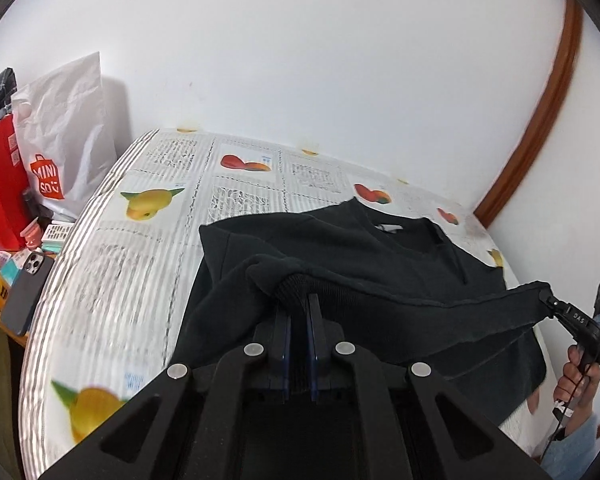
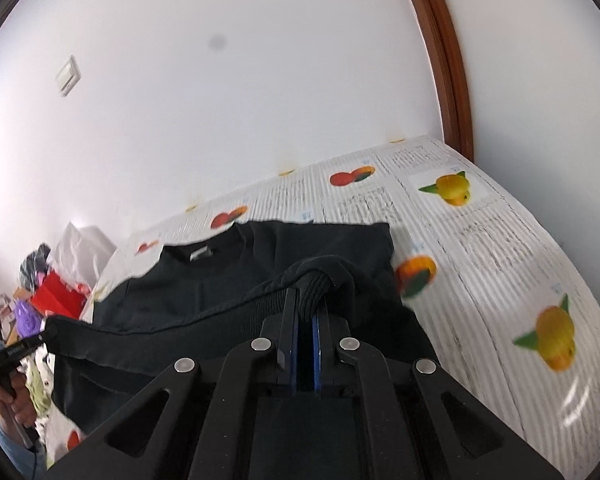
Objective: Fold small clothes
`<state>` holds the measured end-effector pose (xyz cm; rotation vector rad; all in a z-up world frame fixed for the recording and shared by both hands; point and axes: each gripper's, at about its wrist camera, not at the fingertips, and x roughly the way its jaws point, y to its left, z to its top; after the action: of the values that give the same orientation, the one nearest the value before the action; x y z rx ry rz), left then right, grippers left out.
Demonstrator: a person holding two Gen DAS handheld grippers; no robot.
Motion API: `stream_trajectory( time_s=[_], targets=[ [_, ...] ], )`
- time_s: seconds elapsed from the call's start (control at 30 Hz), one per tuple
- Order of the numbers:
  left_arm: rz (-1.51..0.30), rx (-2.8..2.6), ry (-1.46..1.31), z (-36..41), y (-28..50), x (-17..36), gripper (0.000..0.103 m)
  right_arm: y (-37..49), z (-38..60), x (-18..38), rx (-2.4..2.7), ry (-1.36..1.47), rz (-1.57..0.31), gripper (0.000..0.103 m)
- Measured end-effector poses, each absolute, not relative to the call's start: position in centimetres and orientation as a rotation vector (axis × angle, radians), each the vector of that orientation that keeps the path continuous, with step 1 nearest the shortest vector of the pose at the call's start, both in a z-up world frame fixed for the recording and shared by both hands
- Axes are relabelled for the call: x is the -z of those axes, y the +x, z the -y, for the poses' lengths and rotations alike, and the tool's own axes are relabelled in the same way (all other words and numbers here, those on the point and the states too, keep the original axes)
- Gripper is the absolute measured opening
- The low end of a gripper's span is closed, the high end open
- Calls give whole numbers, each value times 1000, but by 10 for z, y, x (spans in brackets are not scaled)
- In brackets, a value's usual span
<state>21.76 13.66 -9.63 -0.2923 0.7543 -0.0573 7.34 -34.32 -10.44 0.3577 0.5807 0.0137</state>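
We see a black sweater (image 1: 340,248) lying on a surface covered by a cloth (image 1: 140,240) printed with fruit and newspaper text, pushed against a white wall (image 1: 300,60). Its collar (image 1: 404,232), with a white label, lies toward the wall.

Our left gripper (image 1: 298,304) is clenched on the ribbed hem (image 1: 296,284) at one corner, the fabric bunched over its tips. In the right wrist view, our right gripper (image 2: 305,300) grips the ribbed hem at the other corner in the same way. Between the two, the hem is lifted and stretched into a taut band above the rest of the sweater, which stays flat on the cloth.

From the left wrist view the right gripper shows at the right edge, held by a hand (image 1: 578,380) with a light blue sleeve (image 1: 572,448).

Left of the surface sits clutter: a white bag (image 1: 68,128), a red bag (image 1: 0,184) and a phone (image 1: 26,292) in a dark case. A brown wooden frame (image 1: 540,112) curves along the wall at right. A wall switch (image 2: 69,75) shows in the right wrist view.
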Motion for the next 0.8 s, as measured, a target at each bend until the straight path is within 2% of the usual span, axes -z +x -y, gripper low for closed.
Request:
stream_trajectory(
  time_s=[0.3, 0.43, 0.57, 0.6, 0.67, 0.73, 0.8],
  targets=[
    [-863, 15, -272, -139, 259, 129, 7, 125, 339, 137, 64, 288, -711, 5],
    [-884, 18, -261, -140, 259, 132, 11, 129, 336, 140, 84, 250, -752, 6],
    [-882, 39, -257, -142, 248, 125, 15, 114, 332, 124, 80, 215, -739, 14],
    [-879, 42, -249, -141, 242, 122, 18, 105, 329, 116, 81, 195, -729, 15],
    [-870, 62, -240, -141, 233, 119, 24, 93, 323, 108, 59, 174, -719, 28],
    [-862, 80, -236, -140, 219, 116, 32, 77, 313, 103, 22, 150, -708, 35],
    [-868, 99, -232, -139, 207, 115, 38, 69, 302, 105, -14, 126, -728, 35]
  ],
)
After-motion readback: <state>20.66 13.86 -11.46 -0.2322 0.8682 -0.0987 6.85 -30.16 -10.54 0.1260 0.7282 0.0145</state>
